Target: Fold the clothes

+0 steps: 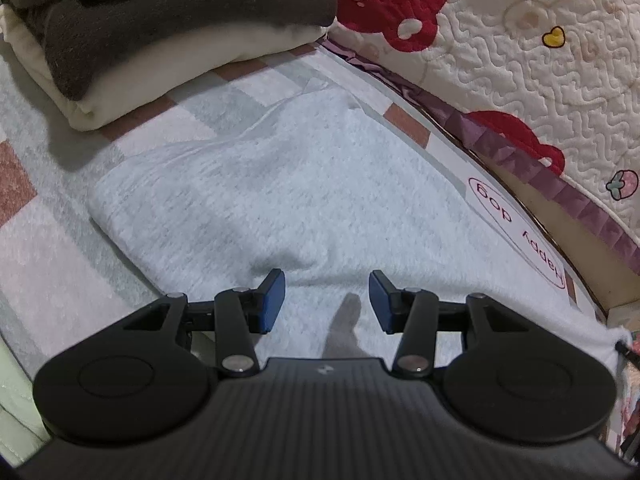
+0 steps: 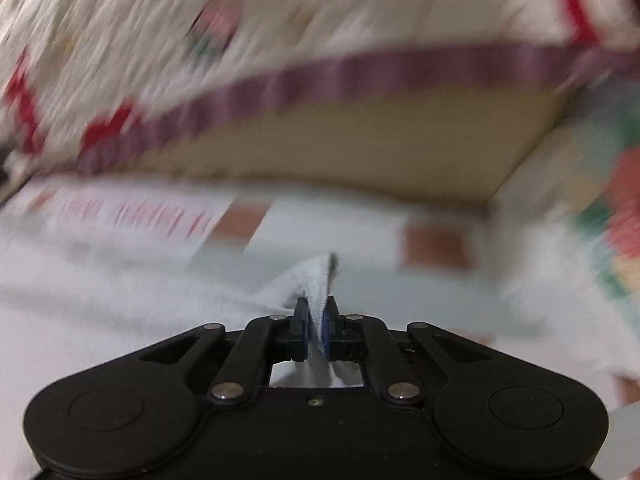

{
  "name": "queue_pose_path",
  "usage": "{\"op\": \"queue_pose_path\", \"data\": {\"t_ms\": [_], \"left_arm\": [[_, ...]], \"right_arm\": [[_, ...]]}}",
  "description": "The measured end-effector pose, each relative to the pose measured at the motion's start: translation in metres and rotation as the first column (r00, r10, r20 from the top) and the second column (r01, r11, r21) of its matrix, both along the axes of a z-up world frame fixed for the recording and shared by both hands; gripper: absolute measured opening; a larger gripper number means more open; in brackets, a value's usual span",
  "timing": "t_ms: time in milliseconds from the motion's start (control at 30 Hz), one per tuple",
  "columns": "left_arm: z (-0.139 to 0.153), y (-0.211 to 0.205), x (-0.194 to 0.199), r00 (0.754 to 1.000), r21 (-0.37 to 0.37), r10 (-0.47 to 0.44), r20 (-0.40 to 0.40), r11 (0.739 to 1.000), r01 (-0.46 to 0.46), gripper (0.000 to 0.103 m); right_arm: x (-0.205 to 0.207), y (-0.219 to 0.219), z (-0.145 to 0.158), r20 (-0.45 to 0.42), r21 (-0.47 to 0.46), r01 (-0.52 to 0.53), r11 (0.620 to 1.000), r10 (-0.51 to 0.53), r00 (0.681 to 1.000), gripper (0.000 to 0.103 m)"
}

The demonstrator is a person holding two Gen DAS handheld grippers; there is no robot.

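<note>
Left wrist view: left claw [image 1: 327, 302] hovering wide open, gripping nothing, over grey garment [image 1: 280, 200] lying on checked mat [image 1: 48, 248]. Right claw [image 2: 316, 330] pinching garment's corner, background blurring.

Checked rug [image 1: 36, 240] on floor; quilted bedspread [image 1: 540, 80] beside.

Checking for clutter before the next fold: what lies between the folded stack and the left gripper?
In the left wrist view, only the light grey garment spread on the checked mat lies between the folded stack and the open left gripper.
</note>
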State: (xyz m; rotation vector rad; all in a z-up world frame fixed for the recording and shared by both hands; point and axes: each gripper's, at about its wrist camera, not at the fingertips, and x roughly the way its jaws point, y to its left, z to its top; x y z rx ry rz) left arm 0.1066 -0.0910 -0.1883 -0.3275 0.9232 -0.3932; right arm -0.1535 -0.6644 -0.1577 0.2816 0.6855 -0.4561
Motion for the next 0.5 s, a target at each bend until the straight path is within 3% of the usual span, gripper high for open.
{"op": "queue_pose_path", "data": {"t_ms": [167, 200, 233, 267, 500], "left_arm": [[0.002, 0.006, 0.003, 0.999, 0.045, 0.036, 0.026, 0.998, -0.037, 0.046], [0.002, 0.008, 0.003, 0.999, 0.054, 0.043, 0.031, 0.998, -0.045, 0.046], [0.003, 0.009, 0.004, 0.998, 0.063, 0.051, 0.037, 0.997, -0.053, 0.046], [0.005, 0.013, 0.004, 0.996, 0.078, 0.075, 0.047, 0.994, -0.079, 0.046], [0.007, 0.030, 0.009, 0.985, 0.159, 0.149, 0.084, 0.974, -0.160, 0.046]], "right_arm": [[-0.017, -0.010, 0.004, 0.036, 0.072, 0.110, 0.991, -0.113, 0.993, 0.007], [-0.020, -0.012, 0.004, 0.042, 0.087, 0.131, 0.987, -0.135, 0.990, 0.013], [-0.023, -0.014, 0.005, 0.048, 0.102, 0.153, 0.983, -0.158, 0.986, 0.030], [-0.027, -0.015, 0.006, 0.053, 0.117, 0.174, 0.978, -0.181, 0.982, 0.037], [-0.050, -0.029, 0.011, 0.081, 0.225, 0.313, 0.923, -0.338, 0.938, 0.052]]}}
